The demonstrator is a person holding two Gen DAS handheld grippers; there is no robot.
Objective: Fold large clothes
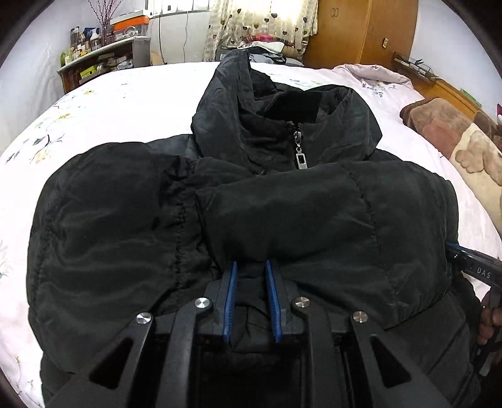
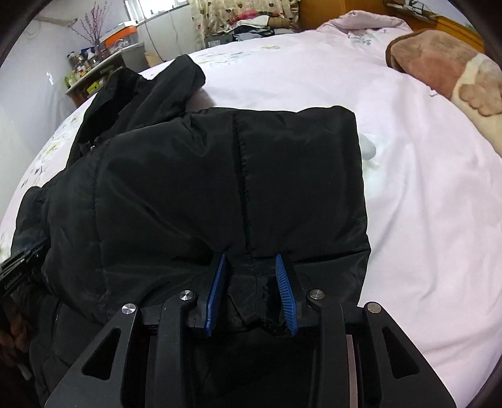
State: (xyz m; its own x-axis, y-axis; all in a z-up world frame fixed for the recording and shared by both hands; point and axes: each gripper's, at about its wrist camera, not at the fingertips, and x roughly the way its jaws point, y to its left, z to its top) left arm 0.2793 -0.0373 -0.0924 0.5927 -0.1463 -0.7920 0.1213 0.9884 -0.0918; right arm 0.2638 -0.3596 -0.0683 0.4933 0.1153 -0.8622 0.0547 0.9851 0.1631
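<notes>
Well under way, by the look of it. One black jacket (image 1: 238, 201) flat on the bed (image 1: 131, 94), front up, zip closed to the collar, zip pull (image 1: 300, 157) in plain sight, hood (image 1: 238, 94) stretched toward the far edge. Both sleeves (image 1: 313, 216) already crossed over the chest: one from each side, ends overlapping near the middle. Lower part of the jacket bunched under the cameras, apparently being brought up over the chest.

Left tool (image 1: 251, 266) narrowed onto a fold of black fabric at the near edge, blue pads (image 1: 230, 298) either side of it and apparently pinching. Right tool (image 2: 251, 260) likewise narrowed around a gathered, puckered edge of fabric, seemingly gripped; pad contact not wholly clear in either view. Right tool also visible at the right margin of the left wrist view (image 1: 470, 263), beside the jacket's flank, with fingers (image 1: 488, 317) of a hand below it.

Left to do, as a judgement: lay the bottom half over the sleeves, deal with the hood, flatten the bundle.

Count: one jacket, two sleeves, one hood, one zip pull, two tools, four blue pads. On the bed besides: one brown and cream blanket (image 2: 445, 69) at the right, one pale pink quilt (image 2: 360, 25) heaped at the far corner. Beyond the bed: one cluttered shelf (image 1: 103, 59), one heart-print curtain (image 1: 260, 18).
</notes>
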